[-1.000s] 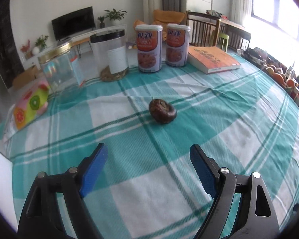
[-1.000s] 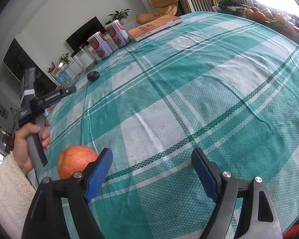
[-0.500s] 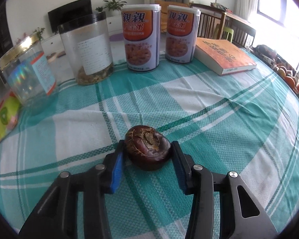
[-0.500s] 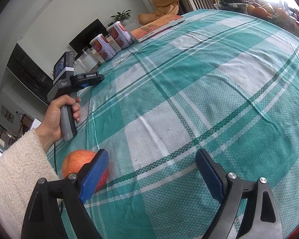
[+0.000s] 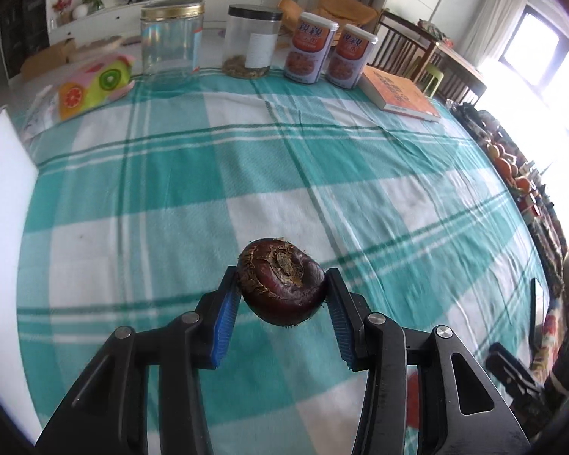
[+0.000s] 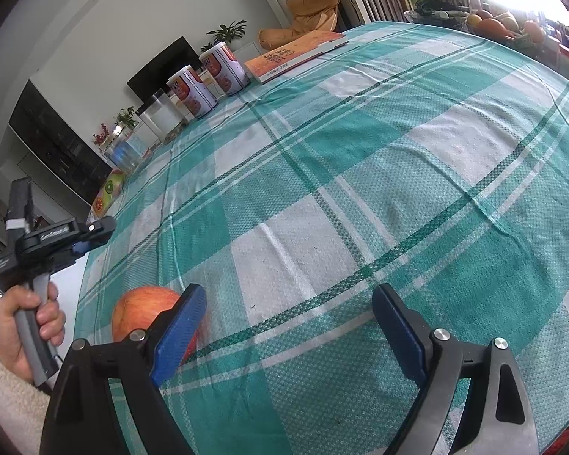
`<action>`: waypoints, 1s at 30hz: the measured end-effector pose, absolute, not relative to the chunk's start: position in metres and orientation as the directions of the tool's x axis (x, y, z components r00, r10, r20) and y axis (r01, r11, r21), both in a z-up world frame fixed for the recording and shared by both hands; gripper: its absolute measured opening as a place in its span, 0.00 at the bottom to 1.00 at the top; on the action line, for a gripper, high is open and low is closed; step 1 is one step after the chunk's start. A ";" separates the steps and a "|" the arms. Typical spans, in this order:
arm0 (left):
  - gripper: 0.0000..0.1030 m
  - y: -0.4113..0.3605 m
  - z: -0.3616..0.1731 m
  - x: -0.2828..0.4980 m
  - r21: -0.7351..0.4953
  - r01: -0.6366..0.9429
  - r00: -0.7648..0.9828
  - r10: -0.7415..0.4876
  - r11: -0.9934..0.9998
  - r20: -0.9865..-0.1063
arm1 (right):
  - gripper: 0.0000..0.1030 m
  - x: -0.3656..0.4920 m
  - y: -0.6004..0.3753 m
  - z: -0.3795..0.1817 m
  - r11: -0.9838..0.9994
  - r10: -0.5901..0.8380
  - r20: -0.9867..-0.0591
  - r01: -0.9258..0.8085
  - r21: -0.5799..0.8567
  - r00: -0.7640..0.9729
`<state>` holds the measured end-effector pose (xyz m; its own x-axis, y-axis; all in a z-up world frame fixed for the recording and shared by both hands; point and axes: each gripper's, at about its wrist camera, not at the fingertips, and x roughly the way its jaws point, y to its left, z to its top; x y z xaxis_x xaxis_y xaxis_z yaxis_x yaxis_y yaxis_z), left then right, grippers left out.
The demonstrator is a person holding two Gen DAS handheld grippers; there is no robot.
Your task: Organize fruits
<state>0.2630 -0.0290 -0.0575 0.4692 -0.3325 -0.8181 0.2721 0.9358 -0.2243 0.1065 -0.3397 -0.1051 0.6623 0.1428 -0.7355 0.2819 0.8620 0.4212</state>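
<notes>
In the left wrist view, a dark brown fruit (image 5: 282, 286) is pinched between the blue pads of the left gripper (image 5: 282, 295) and is seen above the green checked tablecloth (image 5: 170, 197). Two jars (image 5: 170, 43), two cans (image 5: 309, 53) and an orange book (image 5: 400, 93) are lined up along the far edge.

In the right wrist view, the right gripper (image 6: 286, 326) is spread wide and holds nothing. A red apple (image 6: 142, 311) rests on the cloth at near left, partly hidden behind the left pad (image 6: 180, 328). The left gripper is seen held in a hand (image 6: 28, 322) at far left.
</notes>
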 end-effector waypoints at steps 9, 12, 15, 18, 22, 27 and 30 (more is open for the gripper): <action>0.45 -0.005 -0.075 0.134 -0.125 0.281 0.481 -0.252 0.952 -0.840 | 0.86 0.106 -0.332 -0.105 0.884 0.124 -0.751 0.272 0.380 0.648; 0.45 0.003 -0.088 0.126 -0.077 0.255 0.518 -0.203 0.964 -0.831 | 0.86 0.107 -0.327 -0.105 0.899 0.108 -0.761 0.264 0.349 0.640; 0.46 0.009 -0.096 0.129 -0.056 0.225 0.565 -0.177 0.973 -0.806 | 0.86 0.108 -0.321 -0.104 0.915 0.082 -0.769 0.259 0.310 0.634; 0.47 0.012 -0.104 0.135 -0.051 0.198 0.585 -0.160 0.979 -0.795 | 0.86 0.107 -0.318 -0.102 0.924 0.058 -0.771 0.259 0.283 0.635; 0.67 0.013 -0.113 0.135 -0.031 0.180 0.598 -0.134 0.983 -0.790 | 0.86 0.107 -0.317 -0.102 0.927 0.047 -0.773 0.260 0.269 0.633; 0.82 0.011 -0.118 0.132 -0.001 0.178 0.611 -0.111 0.984 -0.784 | 0.86 0.109 -0.318 -0.103 0.926 0.051 -0.777 0.261 0.272 0.628; 0.87 0.010 -0.119 0.131 0.004 0.183 0.605 -0.109 0.983 -0.789 | 0.86 0.108 -0.322 -0.104 0.919 0.059 -0.773 0.269 0.290 0.632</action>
<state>0.1314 0.0104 -0.1193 0.6050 -0.1093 -0.7887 0.1825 0.9832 0.0038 0.1078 -0.3218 -0.1038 0.6319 0.0586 -0.7728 0.2689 0.9186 0.2895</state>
